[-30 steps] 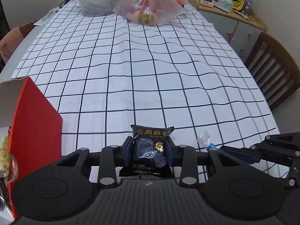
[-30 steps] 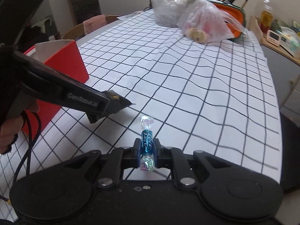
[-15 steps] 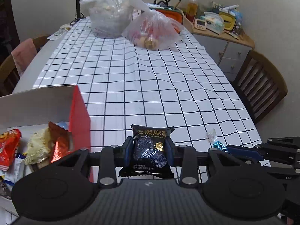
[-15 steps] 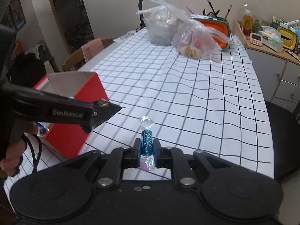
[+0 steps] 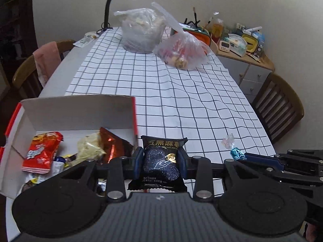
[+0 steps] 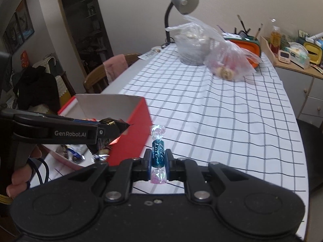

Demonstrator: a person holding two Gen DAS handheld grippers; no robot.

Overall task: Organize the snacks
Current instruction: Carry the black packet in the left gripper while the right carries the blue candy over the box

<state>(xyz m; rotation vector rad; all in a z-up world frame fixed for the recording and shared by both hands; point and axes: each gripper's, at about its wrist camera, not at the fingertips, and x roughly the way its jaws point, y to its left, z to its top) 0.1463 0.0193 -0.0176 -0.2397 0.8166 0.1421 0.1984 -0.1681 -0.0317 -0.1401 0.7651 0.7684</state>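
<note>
- Left wrist view: the left gripper (image 5: 160, 161) has its jaws closed tight on a black snack packet (image 5: 161, 162) with gold writing. The bottom of the packet is tucked behind the gripper body, so its full shape is hard to judge.
- The packet is up off the bench (image 5: 181, 104), just past the right wall of the red box (image 5: 133, 113), which sits at the bench's near left corner.
- Inside the box there's a red-and-white packet (image 5: 42, 151), a pale crumpled one (image 5: 89, 148) and a shiny reddish one (image 5: 114, 147). More stuff lies lower down, but the gripper covers it and I can't make it out.
- The box's left side is cut off by the fisheye edge.
- Right wrist view: the right gripper (image 6: 158, 161) has its jaws fully closed on a blue twist-wrapped candy (image 6: 158, 155), standing upright with one shiny twist above the jaws and one below. The printing on it is too small to read.
- The candy is in the air, just beside the box's red outer wall, above the bench near its front edge.
- In this view the left gripper's arm crosses in front of the box opening and hides most of what's inside. A hand (image 6: 22, 173) shows at the left edge, partly cut off.
- At the far end of the bench: two clear plastic bags (image 5: 141, 32), contents blurry, and a desk lamp (image 6: 181, 0).
- Wooden chairs (image 5: 280, 109) stand on both long sides. A cluttered sideboard (image 5: 242, 42) is off the far right corner.
</note>
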